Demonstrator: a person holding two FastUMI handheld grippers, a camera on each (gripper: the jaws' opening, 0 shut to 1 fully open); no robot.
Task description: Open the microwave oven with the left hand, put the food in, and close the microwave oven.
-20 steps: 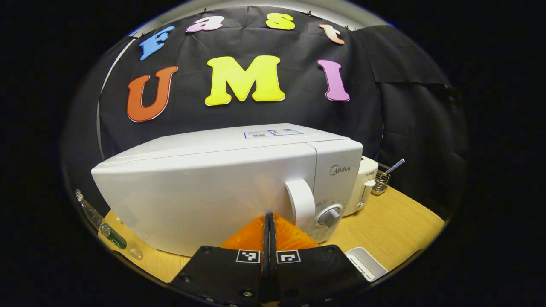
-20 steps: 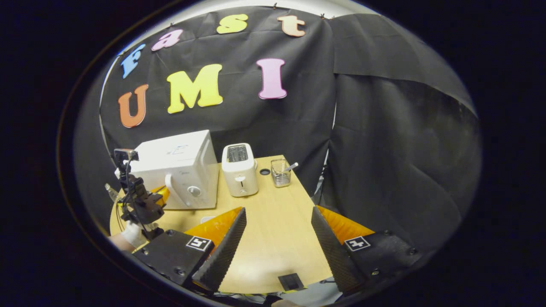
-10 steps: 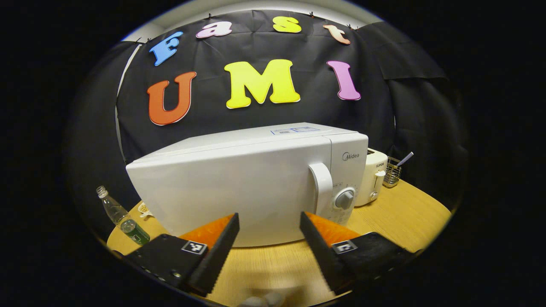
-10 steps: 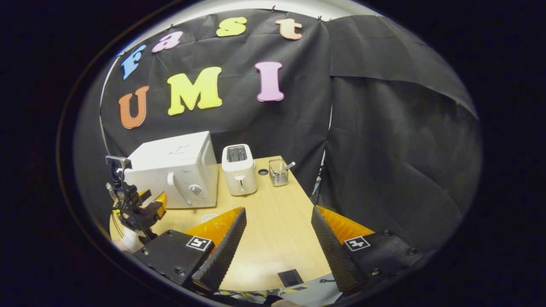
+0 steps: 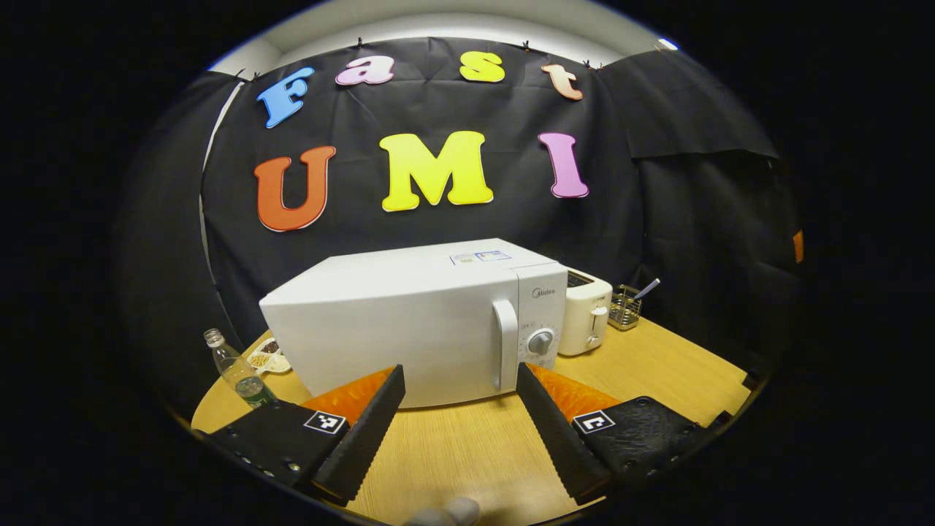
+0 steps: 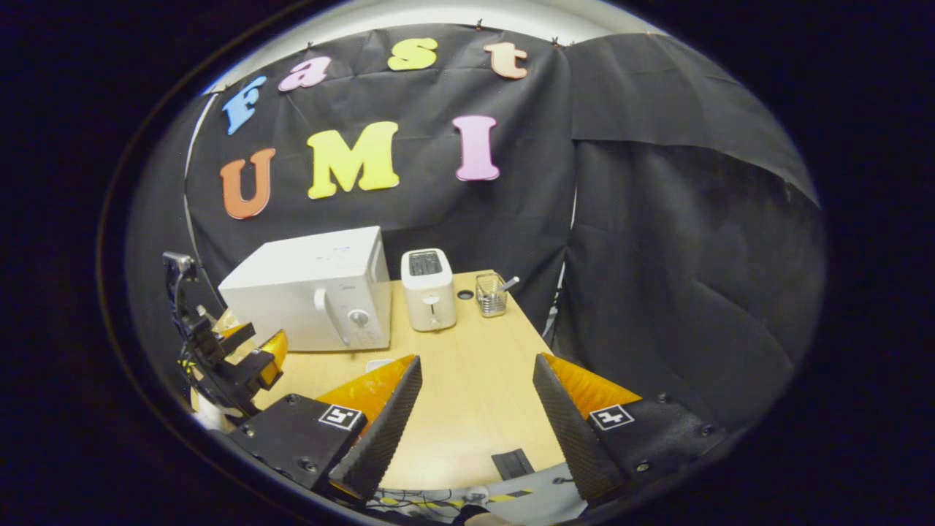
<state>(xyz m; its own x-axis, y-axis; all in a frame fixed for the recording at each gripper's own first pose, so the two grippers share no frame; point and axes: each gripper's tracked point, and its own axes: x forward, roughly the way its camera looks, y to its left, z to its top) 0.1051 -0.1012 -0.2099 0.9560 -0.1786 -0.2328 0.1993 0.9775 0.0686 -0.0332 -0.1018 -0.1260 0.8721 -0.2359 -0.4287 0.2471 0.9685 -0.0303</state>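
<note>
Left gripper [image 5: 460, 380] jaws apart, empty, over bare table [image 5: 657, 365] facing the microwave [image 5: 409, 321], door shut. Right gripper [image 6: 475, 372] jaws apart too, above open tabletop; toaster [image 6: 429, 298] beside microwave.

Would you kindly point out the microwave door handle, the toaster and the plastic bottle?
microwave door handle [image 5: 505, 343], left gripper view, middle of the upright bar.
toaster [image 5: 584, 315], left gripper view, front face.
plastic bottle [image 5: 235, 367], left gripper view, clear body.
</note>
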